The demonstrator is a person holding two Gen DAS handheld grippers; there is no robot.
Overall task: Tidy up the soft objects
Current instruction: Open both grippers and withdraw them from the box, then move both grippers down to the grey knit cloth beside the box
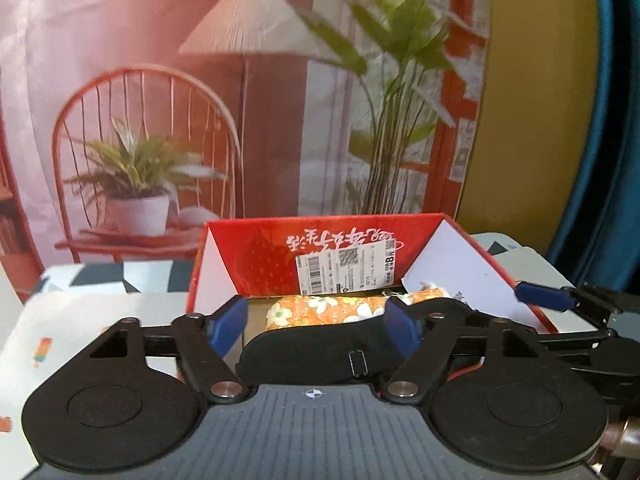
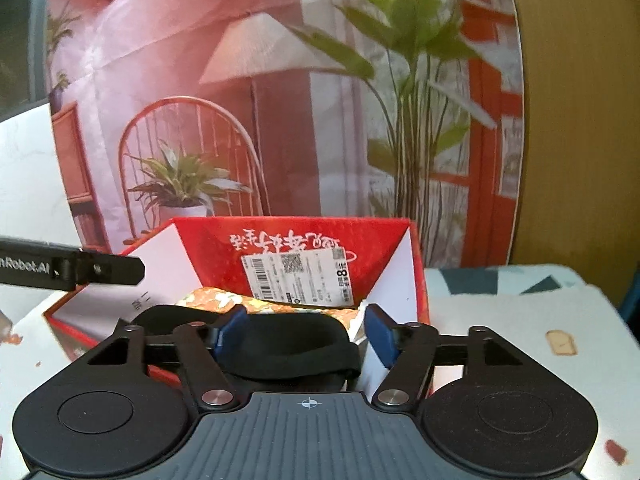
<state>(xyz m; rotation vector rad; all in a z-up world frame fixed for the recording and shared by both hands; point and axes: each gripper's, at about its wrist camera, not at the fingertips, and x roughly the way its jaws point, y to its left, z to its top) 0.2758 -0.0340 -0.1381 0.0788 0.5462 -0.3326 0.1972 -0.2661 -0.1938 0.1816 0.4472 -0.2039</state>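
left gripper [image 1: 316, 326] & right gripper [image 2: 304, 334] jaws wide, pads clear of the black eye mask [image 1: 320, 354] between them; it lies in the red box [image 1: 224, 240], floral roll [image 1: 324, 309] just beyond. both stowed; nothing else soft visible.

The black eye mask [image 1: 320, 356] hides the floral cloth's [image 1: 324, 310] lower part; label [image 1: 348, 270] print is unreadable.

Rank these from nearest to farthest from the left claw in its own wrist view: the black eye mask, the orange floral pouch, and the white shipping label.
1. Black eye mask, between the open left claw fingers.
2. Orange floral pouch, just behind it in the box.
3. White shipping label, on the back wall.
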